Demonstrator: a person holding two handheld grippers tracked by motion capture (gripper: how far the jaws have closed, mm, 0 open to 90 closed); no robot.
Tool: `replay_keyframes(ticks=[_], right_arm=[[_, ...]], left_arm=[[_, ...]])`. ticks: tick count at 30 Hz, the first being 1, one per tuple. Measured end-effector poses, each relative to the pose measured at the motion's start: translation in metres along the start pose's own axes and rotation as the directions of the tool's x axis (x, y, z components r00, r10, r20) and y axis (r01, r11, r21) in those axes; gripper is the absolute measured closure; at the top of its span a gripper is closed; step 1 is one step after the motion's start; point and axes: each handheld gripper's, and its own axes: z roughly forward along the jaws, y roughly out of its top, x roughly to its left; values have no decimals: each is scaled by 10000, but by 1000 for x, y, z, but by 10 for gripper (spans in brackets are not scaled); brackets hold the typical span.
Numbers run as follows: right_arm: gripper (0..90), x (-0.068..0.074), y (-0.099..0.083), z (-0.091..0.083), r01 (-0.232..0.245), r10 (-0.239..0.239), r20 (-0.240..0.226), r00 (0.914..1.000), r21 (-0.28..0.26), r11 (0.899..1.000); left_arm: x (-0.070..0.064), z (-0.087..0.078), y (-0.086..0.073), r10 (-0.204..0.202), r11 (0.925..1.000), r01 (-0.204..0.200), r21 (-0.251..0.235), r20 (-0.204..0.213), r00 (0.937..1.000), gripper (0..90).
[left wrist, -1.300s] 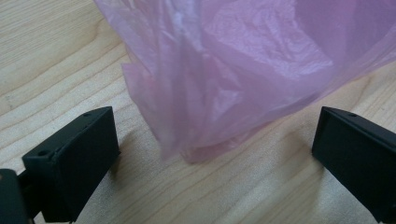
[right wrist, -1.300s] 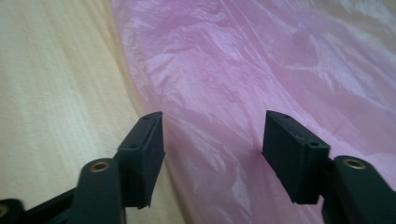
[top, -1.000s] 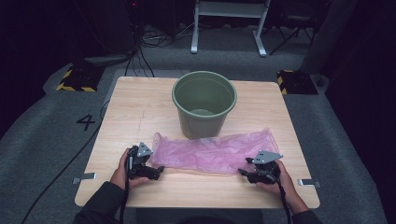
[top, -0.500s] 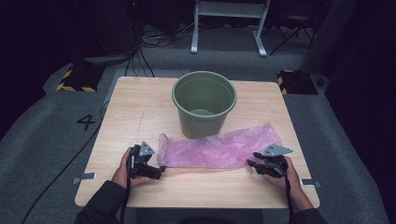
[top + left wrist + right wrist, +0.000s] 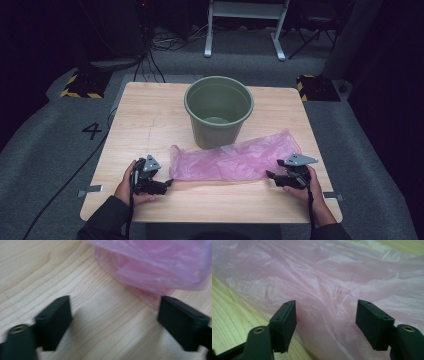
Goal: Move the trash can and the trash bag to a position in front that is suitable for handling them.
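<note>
My left gripper (image 5: 167, 183) rests on the wooden table (image 5: 150, 125), jaws spread wide, just beside the left end of the pink plastic bag (image 5: 232, 162); one jaw may brush its edge, though the blur hides it. The bag lies flat in front of the green bucket (image 5: 218, 111). My right gripper (image 5: 270, 176) sits at the bag's right end, jaws apart over the plastic.

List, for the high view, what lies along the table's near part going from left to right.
Left hand-held gripper → pink plastic bag → right hand-held gripper.
</note>
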Motion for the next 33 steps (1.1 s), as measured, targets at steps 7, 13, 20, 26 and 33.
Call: replay_keyframes(ticks=[7, 13, 20, 26, 33], right_arm=[[274, -4, 0, -20, -395, 423, 427, 9982, -628, 9972], [262, -15, -7, -25, -695, 740, 922, 9930, -515, 9963], [251, -25, -11, -22, -1168, 1204, 1213, 9853, -359, 9925], [287, -24, -10, -12, -1049, 1037, 1014, 9894, 62, 9945], [294, -20, -4, 0, -851, 825, 587, 9949, 433, 9954]], left_arm=[[-12, -10, 6, 538, 9969, -541, -565, -81, 9985, 162], [-17, -23, 10, 604, 9915, -583, -1159, 142, 9981, 156], [-34, -27, 18, 933, 9840, -849, -1566, 470, 9945, 156], [-51, -20, 29, 1494, 9766, -1306, -1711, 1020, 9835, 156], [-84, 8, 46, 2443, 9668, -2226, -1258, 1979, 9493, 157]])
